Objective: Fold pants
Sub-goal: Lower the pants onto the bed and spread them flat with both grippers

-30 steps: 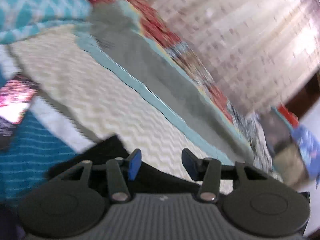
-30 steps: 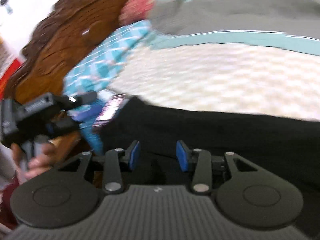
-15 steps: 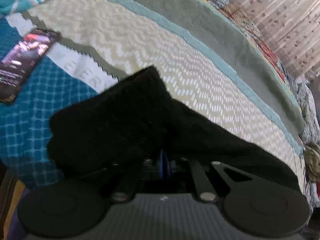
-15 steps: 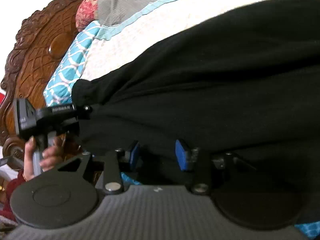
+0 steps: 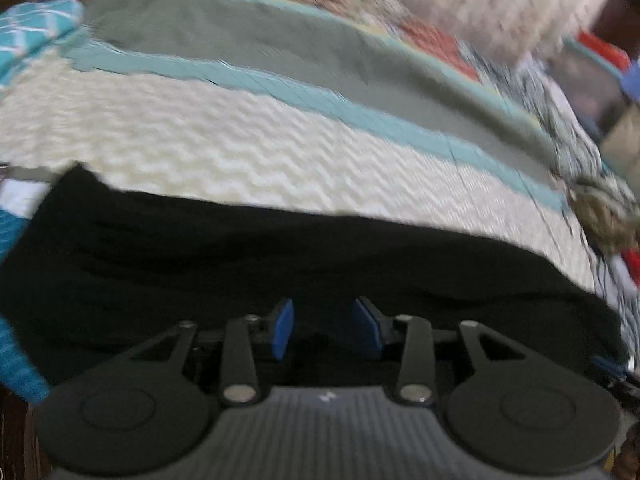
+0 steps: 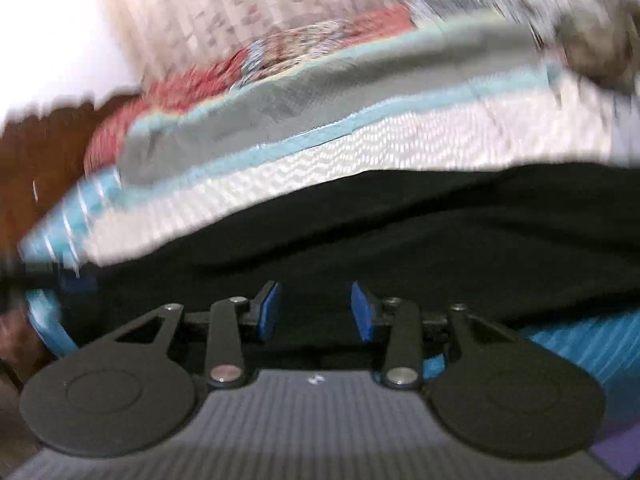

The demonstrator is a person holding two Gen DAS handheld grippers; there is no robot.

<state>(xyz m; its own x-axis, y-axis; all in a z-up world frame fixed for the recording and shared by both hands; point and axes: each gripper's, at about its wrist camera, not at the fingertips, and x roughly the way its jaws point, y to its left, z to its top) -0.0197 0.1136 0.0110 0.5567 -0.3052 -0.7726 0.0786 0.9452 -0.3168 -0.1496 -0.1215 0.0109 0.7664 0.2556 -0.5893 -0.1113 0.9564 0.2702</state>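
Note:
The black pants (image 5: 280,256) lie in a long band across the near part of the bed, on a cream zigzag quilt (image 5: 240,148). They also show in the right wrist view (image 6: 400,232). My left gripper (image 5: 326,330) is open, its blue pads just above the pants' near edge, nothing between them. My right gripper (image 6: 316,312) is open too, over the pants' near edge, empty. Both views are blurred by motion.
A grey and teal blanket (image 5: 280,52) and a red patterned cover (image 5: 432,36) lie beyond the quilt. A teal sheet (image 6: 580,344) shows under the pants at near right. A carved wooden headboard (image 6: 44,152) stands at left. A curtain (image 6: 240,8) hangs behind.
My left gripper was shut on the pants half a second ago and has opened and let go. Both grippers have drawn back from the pants, which now lie flatter.

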